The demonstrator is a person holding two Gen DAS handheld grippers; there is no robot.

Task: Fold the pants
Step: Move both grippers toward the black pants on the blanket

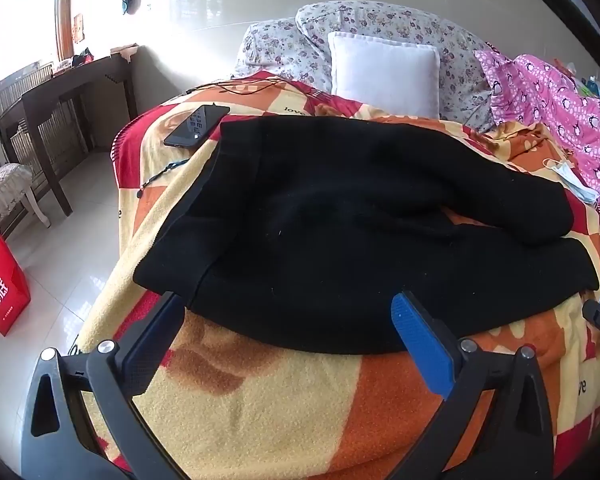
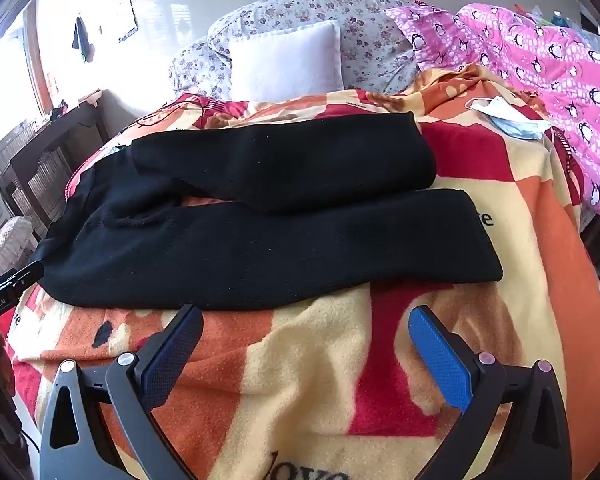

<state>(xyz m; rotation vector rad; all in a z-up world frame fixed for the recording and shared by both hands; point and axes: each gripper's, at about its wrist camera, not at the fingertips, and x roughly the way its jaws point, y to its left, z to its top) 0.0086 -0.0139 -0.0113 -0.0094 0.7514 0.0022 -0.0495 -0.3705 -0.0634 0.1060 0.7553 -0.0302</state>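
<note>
Black pants (image 1: 340, 220) lie flat across an orange, yellow and red blanket (image 1: 260, 400) on a bed, waistband to the left, two legs running right. In the right wrist view the pants (image 2: 260, 248) show both legs side by side, the far leg lying partly on the near one. My left gripper (image 1: 288, 320) is open and empty, just in front of the pants' near edge by the waist. My right gripper (image 2: 306, 328) is open and empty, just in front of the near leg. Each gripper's tip shows at the edge of the other's view.
A phone (image 1: 196, 126) and a cable lie on the blanket beyond the waistband. A white pillow (image 1: 384, 76), floral bedding and a pink penguin quilt (image 2: 540, 80) lie behind. A face mask (image 2: 508, 120) lies at far right. The bed's left edge drops to tiled floor with a red bag (image 1: 2, 288).
</note>
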